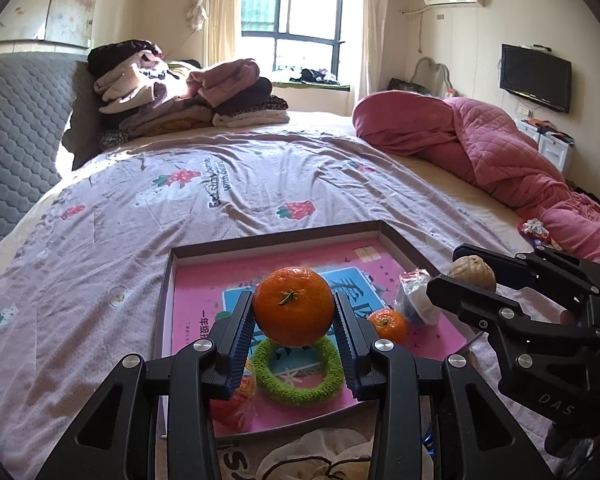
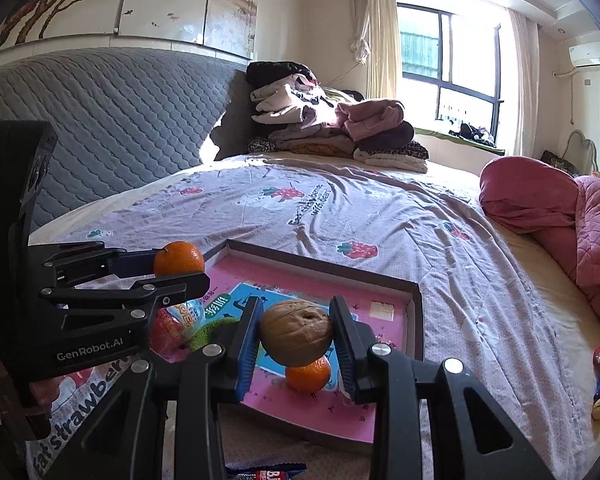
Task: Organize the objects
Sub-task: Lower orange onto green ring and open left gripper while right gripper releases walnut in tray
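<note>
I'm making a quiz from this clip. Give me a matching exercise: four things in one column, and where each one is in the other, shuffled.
Things:
1. big orange
2. walnut
3. small orange
4. green ring

Places:
A. lying in the tray, under the big orange
B. clamped in the right gripper
C. clamped in the left gripper
D. lying in the tray, next to a clear wrapped packet

Pairs: 1-C, 2-B, 3-D, 4-A
</note>
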`<action>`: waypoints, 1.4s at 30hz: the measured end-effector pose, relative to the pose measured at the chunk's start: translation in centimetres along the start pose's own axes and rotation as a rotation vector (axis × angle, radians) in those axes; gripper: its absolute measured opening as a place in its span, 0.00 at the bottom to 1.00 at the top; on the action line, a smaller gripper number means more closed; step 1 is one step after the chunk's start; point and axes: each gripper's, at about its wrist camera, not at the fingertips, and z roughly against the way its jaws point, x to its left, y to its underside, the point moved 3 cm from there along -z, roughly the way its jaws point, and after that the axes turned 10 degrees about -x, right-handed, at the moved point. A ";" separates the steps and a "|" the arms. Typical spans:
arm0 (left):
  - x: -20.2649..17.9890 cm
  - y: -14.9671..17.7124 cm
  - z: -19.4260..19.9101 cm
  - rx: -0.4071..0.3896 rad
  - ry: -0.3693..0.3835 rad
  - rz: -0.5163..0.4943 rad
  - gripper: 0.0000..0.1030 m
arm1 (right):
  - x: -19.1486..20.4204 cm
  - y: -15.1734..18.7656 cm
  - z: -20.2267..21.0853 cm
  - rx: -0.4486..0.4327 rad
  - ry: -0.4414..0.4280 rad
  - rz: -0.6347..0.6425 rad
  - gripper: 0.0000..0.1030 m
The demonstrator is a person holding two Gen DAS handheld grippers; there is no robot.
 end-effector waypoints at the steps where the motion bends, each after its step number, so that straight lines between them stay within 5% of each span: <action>1: -0.1 0.3 -0.4 0.010 0.002 0.000 0.38 | -0.1 0.3 -0.3 0.015 0.001 0.000 0.34; 8: -0.1 2.3 -2.8 0.083 0.008 0.005 0.38 | -0.7 3.2 -2.8 0.127 0.009 -0.014 0.34; 28: -0.8 5.0 -5.1 0.225 0.067 0.009 0.39 | -1.3 6.2 -5.2 0.256 -0.003 -0.069 0.34; 42: -0.8 5.4 -5.3 0.271 0.098 0.046 0.39 | -2.0 6.4 -5.3 0.266 -0.003 -0.125 0.34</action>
